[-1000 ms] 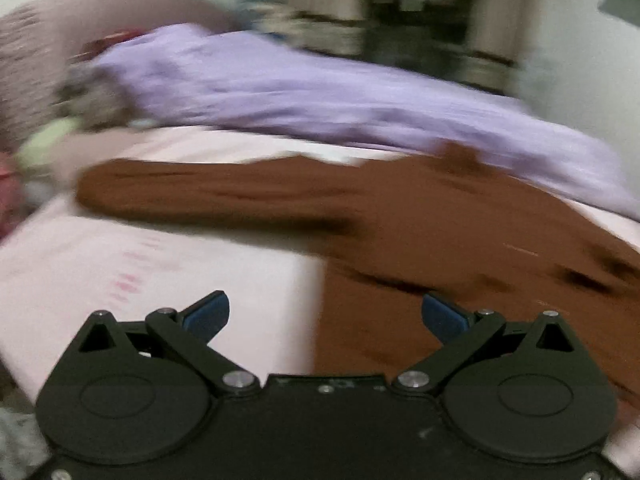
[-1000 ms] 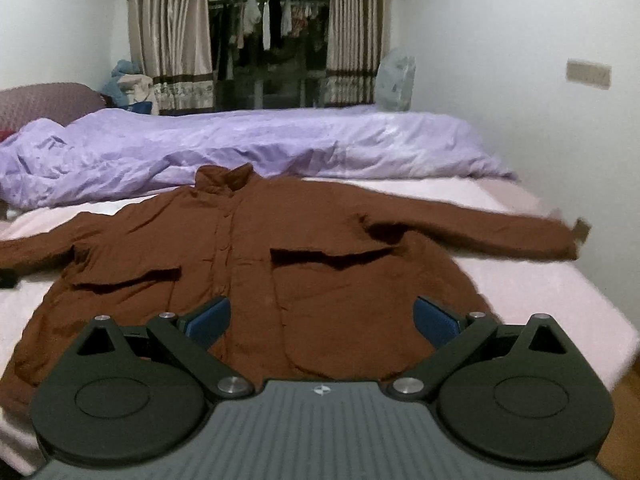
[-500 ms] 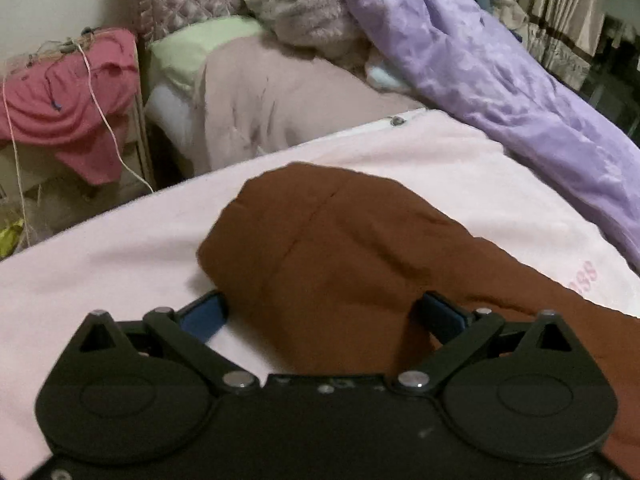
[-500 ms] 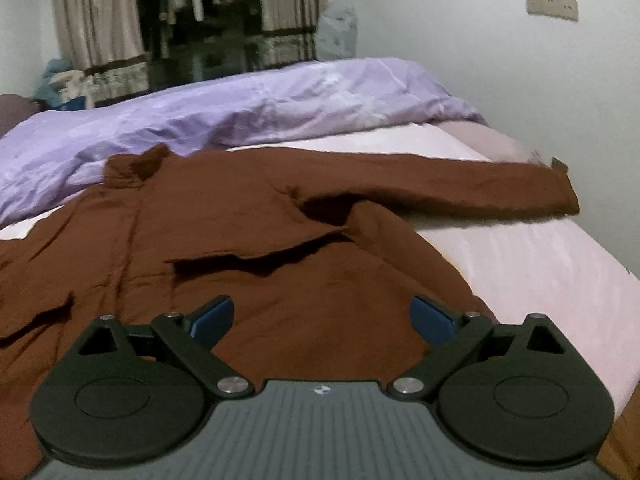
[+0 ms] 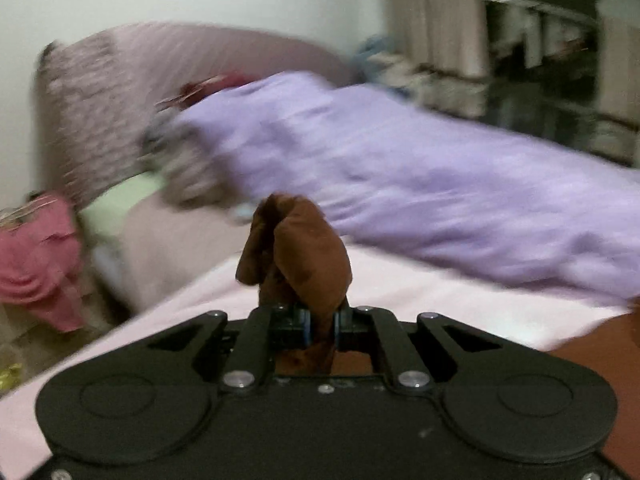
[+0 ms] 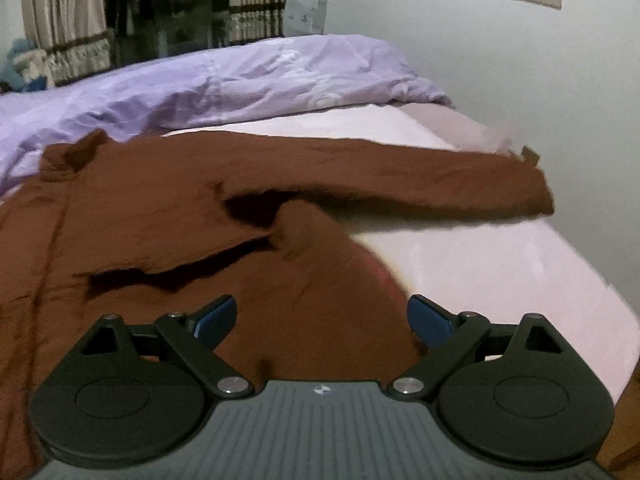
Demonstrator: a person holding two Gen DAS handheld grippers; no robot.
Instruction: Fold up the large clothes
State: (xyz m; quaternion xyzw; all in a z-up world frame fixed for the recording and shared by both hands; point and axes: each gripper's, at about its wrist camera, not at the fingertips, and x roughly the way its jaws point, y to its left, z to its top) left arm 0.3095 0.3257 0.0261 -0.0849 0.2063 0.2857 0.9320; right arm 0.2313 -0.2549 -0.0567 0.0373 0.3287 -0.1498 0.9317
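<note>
A large brown jacket (image 6: 168, 216) lies spread face up on the pink bed sheet (image 6: 500, 264), collar toward the far side. Its right sleeve (image 6: 420, 184) stretches out toward the wall. My left gripper (image 5: 320, 320) is shut on the cuff end of the other brown sleeve (image 5: 300, 252), which bunches upright above the jaws and is lifted off the sheet. My right gripper (image 6: 320, 320) is open and empty, low over the jacket's lower right hem, its blue pads (image 6: 428, 318) wide apart.
A rumpled purple duvet (image 6: 224, 80) lies along the far side of the bed and shows in the left wrist view (image 5: 400, 184) too. Pillows and a padded headboard (image 5: 120, 92) stand at the left end. Red clothing (image 5: 36, 256) hangs beside the bed. A white wall (image 6: 520, 60) borders the right side.
My left gripper closed on the sleeve end and raised it, swinging right. My right gripper moved in lower and closer over the jacket's right side, still open.
</note>
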